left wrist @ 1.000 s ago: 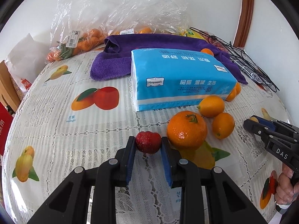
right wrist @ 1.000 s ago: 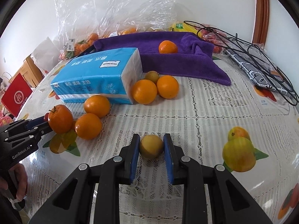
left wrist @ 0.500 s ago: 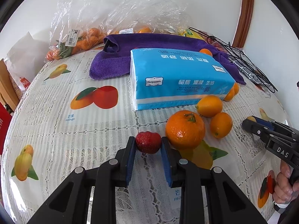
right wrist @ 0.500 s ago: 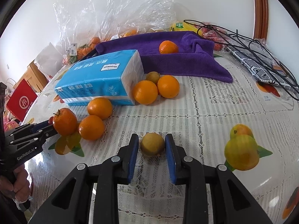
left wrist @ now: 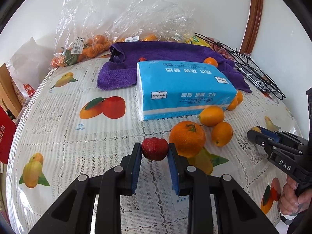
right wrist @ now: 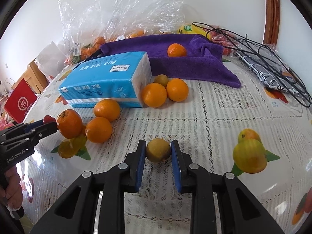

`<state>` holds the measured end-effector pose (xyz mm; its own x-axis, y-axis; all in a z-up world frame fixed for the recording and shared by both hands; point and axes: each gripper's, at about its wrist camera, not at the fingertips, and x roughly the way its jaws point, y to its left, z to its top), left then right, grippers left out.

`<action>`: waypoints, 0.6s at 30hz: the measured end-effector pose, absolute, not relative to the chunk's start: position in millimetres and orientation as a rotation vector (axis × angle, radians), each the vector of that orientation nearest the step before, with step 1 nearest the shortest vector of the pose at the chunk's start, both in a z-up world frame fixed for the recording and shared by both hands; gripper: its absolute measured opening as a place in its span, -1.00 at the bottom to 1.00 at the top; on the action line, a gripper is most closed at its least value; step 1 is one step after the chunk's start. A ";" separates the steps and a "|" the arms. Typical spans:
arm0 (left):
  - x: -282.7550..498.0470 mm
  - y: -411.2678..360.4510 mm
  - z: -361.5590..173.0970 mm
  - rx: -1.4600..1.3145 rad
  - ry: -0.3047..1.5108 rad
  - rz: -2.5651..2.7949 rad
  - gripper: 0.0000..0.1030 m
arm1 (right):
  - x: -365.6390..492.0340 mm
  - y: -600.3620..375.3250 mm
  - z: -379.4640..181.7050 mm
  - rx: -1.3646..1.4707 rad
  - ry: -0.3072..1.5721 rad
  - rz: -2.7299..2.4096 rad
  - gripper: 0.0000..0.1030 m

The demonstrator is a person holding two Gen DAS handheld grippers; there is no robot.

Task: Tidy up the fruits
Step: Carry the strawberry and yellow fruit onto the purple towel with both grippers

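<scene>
**Inspector A:** While both claws sit low over the table (left wrist: pixel 58 128), we note each has one fruit pinched between its pads. The left claw (left wrist: pixel 155 152) is closed on a strawberry (left wrist: pixel 155 149); the right claw (right wrist: pixel 158 152) is closed on a small yellowish-brown fruit (right wrist: pixel 158 150).

**Inspector B:** Agreed. We judge the grips are at the fingertips so that each fruit can be carried clear of its neighbours. The strawberry sits just beside a stemmed orange (left wrist: pixel 187 137), nearly touching it.

**Inspector A:** We record the strawberry as dark red, glossy, lobed at the top. The yellowish fruit is round, dull-skinned, with brown mottling.

**Inspector B:** Both look to be at the cloth's surface; whether either is lifted we cannot tell. Other oranges lie loose around the blue tissue pack (right wrist: pixel 105 80), and one rests on the purple towel (right wrist: pixel 195 66).
</scene>
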<state>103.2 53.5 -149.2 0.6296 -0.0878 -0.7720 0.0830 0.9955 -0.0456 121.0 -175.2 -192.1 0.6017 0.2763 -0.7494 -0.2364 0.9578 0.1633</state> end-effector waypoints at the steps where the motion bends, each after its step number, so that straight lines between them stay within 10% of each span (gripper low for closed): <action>1: 103.2 52.9 -147.2 -0.010 0.883 -0.104 -0.50 | 120.4 -174.8 -189.7 0.051 0.873 0.300 -0.50; 18: 121.8 41.6 -84.6 -0.024 0.829 -0.129 -0.50 | 140.1 -163.7 -114.9 0.049 0.770 0.324 -0.50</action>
